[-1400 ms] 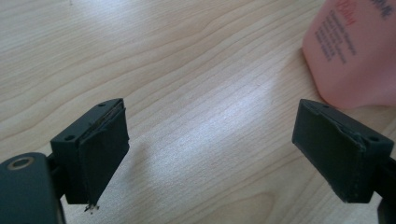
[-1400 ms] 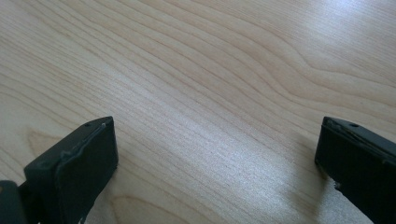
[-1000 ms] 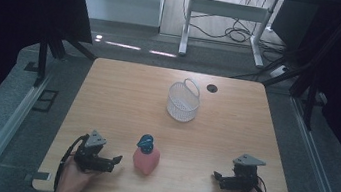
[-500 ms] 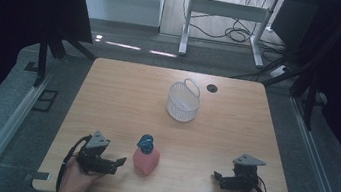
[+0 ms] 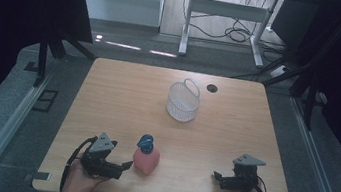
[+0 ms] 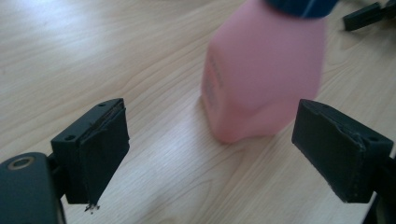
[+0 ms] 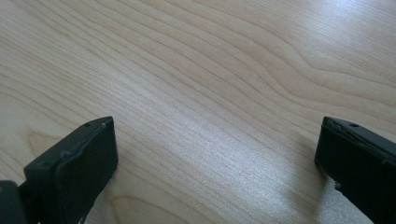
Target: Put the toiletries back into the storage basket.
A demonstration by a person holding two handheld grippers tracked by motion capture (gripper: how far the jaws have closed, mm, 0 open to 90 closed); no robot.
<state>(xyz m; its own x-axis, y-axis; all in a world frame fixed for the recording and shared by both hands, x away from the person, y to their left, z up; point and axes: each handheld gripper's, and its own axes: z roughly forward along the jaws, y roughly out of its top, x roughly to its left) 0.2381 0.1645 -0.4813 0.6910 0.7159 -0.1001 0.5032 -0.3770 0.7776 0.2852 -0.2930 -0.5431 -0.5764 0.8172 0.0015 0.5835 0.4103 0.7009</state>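
Pink bottle [image 5: 146,159] upright at lower centre, just right of the wide-open left hand-held gripper [image 5: 122,164]; right hand-held gripper [image 5: 217,177], also wide, well apart.

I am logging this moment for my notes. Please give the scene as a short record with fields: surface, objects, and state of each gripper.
surface: wooden table
bottle: pink bottle, blue cap, standing near front edge
basket: white basket, toward the far side, upright
left gripper: open, aimed at bottle, not touching
right gripper: open, over bare wood
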